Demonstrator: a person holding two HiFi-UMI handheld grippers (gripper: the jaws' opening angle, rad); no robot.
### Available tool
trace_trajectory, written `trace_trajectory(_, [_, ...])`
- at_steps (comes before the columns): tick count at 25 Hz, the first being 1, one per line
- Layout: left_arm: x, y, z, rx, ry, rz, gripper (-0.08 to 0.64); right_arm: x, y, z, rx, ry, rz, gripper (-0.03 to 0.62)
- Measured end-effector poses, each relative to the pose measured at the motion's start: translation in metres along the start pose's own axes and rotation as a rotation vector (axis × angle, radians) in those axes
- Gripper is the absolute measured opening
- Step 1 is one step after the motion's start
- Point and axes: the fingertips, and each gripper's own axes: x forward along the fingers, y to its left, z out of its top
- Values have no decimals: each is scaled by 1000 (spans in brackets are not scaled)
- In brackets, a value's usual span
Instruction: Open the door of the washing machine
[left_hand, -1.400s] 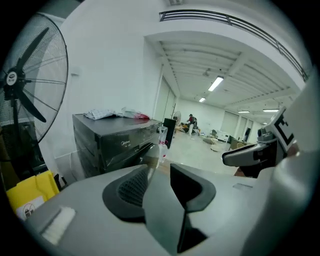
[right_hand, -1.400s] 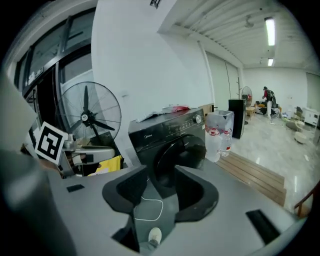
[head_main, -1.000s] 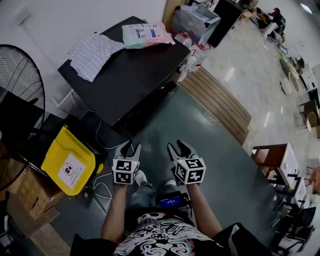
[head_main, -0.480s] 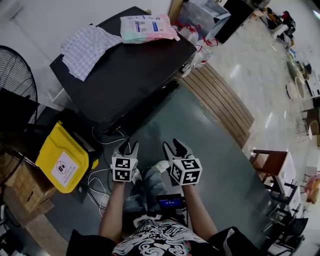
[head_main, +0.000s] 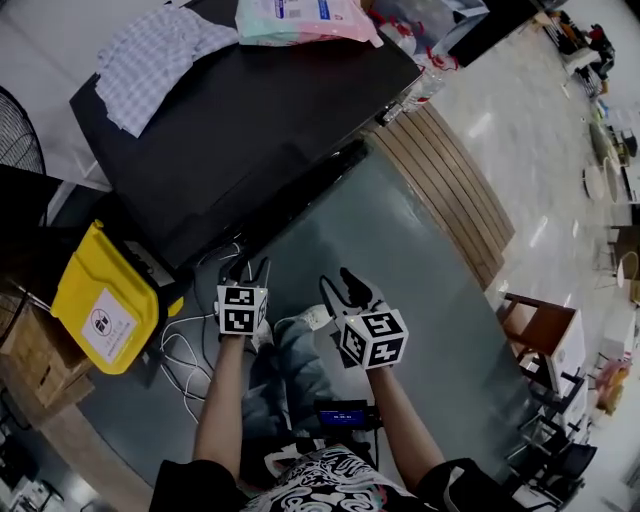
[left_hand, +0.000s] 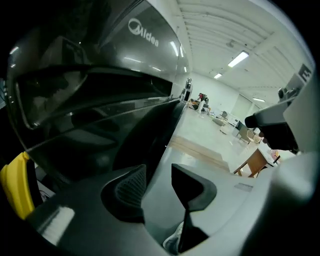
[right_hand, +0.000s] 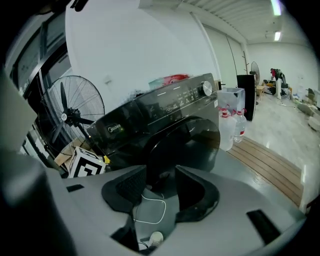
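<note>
The black washing machine (head_main: 250, 130) fills the upper left of the head view, seen from above. Its round dark door (right_hand: 185, 140) faces me in the right gripper view and looks closed. My left gripper (head_main: 247, 270) is close to the machine's front, near its lower left side. Its jaws are opening, with nothing between them (left_hand: 157, 172). The machine's glossy front (left_hand: 100, 75) looms just ahead of it. My right gripper (head_main: 340, 285) hangs a little further back over the grey floor. It is open and empty (right_hand: 160, 175), pointing at the door.
A checked cloth (head_main: 160, 55) and a plastic packet (head_main: 300, 20) lie on the machine's top. A yellow bin (head_main: 105, 300) and loose white cables (head_main: 185, 350) sit left of the machine. Beside them stands a fan (right_hand: 70, 115). To the right are water bottles (right_hand: 230, 122) and a wooden slatted platform (head_main: 450, 190).
Both grippers have sunk lower and come nearer the machine's front, the left one more. The head view has tilted closer over the machine.
</note>
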Motion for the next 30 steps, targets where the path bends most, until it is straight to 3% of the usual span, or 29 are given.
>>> trace_trajectory(9, [47,9,-13,29,25,9,153,23,-16,-36,14,68,23,176])
trace_trajectory(20, [50,4,-10,183,95,20,100,21,-26,-37,57,62,15,158])
trace_trajectory(25, [50,4,-13,200,120,22,97,24,-25,-34,59,60,5,155])
trace_trajectory(30, [49,-5,-18,237,146,-28,85,35,-15,-18,32,46,14,155])
